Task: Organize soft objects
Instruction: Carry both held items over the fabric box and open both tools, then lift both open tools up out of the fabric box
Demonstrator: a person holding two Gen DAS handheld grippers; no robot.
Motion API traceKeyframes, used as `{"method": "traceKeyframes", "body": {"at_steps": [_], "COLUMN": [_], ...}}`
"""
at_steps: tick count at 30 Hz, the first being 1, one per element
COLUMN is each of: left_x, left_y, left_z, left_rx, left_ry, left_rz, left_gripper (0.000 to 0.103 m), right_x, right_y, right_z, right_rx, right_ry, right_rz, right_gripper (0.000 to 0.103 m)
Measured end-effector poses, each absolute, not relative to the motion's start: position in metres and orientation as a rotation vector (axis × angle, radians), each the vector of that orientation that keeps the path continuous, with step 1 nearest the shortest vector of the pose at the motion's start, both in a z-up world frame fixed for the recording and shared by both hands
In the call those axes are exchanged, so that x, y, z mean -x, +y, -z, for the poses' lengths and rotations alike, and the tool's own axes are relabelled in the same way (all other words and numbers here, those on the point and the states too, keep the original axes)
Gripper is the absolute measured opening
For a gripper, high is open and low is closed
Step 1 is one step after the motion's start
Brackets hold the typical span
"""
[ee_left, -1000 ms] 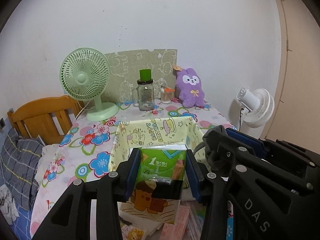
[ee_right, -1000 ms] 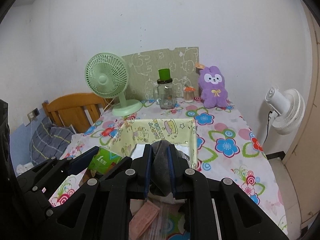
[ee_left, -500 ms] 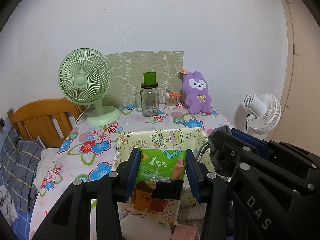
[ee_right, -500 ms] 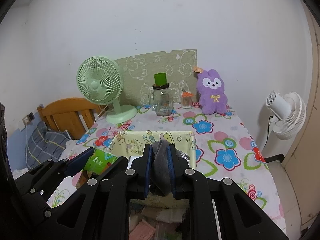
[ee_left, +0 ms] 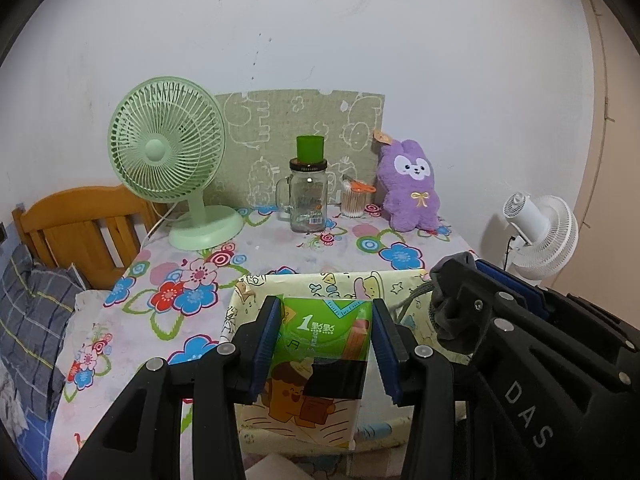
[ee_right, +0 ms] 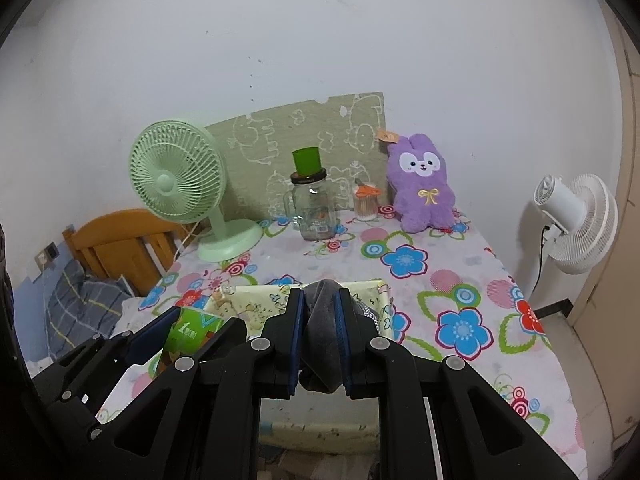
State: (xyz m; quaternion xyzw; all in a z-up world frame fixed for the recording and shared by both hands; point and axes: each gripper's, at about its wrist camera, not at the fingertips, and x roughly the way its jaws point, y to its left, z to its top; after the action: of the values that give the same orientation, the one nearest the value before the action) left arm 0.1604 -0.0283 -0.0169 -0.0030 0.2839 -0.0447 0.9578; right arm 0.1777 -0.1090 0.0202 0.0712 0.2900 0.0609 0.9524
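My left gripper (ee_left: 326, 320) is shut on a green tissue pack (ee_left: 320, 360) and holds it over the near side of a pale yellow cartoon-print fabric box (ee_left: 320, 284). My right gripper (ee_right: 319, 308) is shut on a dark grey cloth (ee_right: 322, 340) and holds it above the same box (ee_right: 256, 300). The right gripper also shows at the right of the left wrist view (ee_left: 452, 300), and the tissue pack at the left of the right wrist view (ee_right: 188, 340). A purple plush rabbit (ee_left: 412, 188) sits at the back of the table.
The table has a flowered cloth (ee_right: 440, 280). At the back stand a green desk fan (ee_left: 172, 160), a glass jar with a green cup on it (ee_left: 308, 196), a small jar of sticks (ee_left: 354, 200) and a green printed board (ee_left: 300, 128). A wooden headboard (ee_left: 80, 224) is left, a white fan (ee_left: 540, 232) right.
Both grippers have pulled back and risen with their loads. The box now sits lower and nearer in both views, and more of the table's far part shows.
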Motion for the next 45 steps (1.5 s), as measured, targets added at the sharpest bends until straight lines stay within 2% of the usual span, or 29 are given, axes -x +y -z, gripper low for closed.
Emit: {"method": "traceKeyframes", "body": {"at_steps": [14, 15, 17, 20, 31, 32, 34, 35, 36, 43, 45], "left_x": [-0.203, -0.206, -0.210, -0.213, -0.216, -0.215, -0.214, -0.213, -0.212, -0.203, -0.200], "left_y": [-0.016, -0.015, -0.013, -0.012, -0.015, -0.015, -0.015, -0.015, -0.014, -0.014, -0.014], "left_z": [0.050, 0.052, 0.056, 0.061, 0.064, 0.063, 0.062, 0.060, 0.059, 0.048, 0.044], "left_rx": [0.066, 0.072, 0.081, 0.087, 0.073, 0.071, 0.073, 0.078, 0.081, 0.076, 0.080], "left_ry": [0.677, 0.685, 0.700, 0.713, 0.729, 0.727, 0.725, 0.720, 0.716, 0.693, 0.686], "left_rz": [0.043, 0.041, 0.041, 0.049, 0.051, 0.051, 0.058, 0.061, 0.062, 0.053, 0.053], "left_gripper": [0.051, 0.053, 0.065, 0.072, 0.089, 0.090, 0.094, 0.096, 0.096, 0.100, 0.102], "right_x": [-0.227, -0.228, -0.233, -0.238, -0.246, -0.246, -0.244, -0.242, -0.239, -0.227, -0.222], "right_y": [-0.105, -0.105, -0.106, -0.106, -0.103, -0.103, -0.102, -0.103, -0.104, -0.105, -0.105], "right_z": [0.016, 0.018, 0.023, 0.028, 0.032, 0.032, 0.031, 0.029, 0.027, 0.014, 0.009], "right_rx": [-0.169, -0.170, -0.173, -0.173, -0.149, -0.143, -0.134, -0.135, -0.138, -0.134, -0.129], "right_ry": [0.679, 0.682, 0.691, 0.695, 0.712, 0.712, 0.705, 0.692, 0.669, 0.641, 0.627], "right_rz": [-0.124, -0.122, -0.121, -0.120, -0.146, -0.148, -0.139, -0.132, -0.122, -0.124, -0.119], "right_gripper": [0.019, 0.019, 0.019, 0.019, 0.021, 0.025, 0.054, 0.075, 0.080, 0.081, 0.088]}}
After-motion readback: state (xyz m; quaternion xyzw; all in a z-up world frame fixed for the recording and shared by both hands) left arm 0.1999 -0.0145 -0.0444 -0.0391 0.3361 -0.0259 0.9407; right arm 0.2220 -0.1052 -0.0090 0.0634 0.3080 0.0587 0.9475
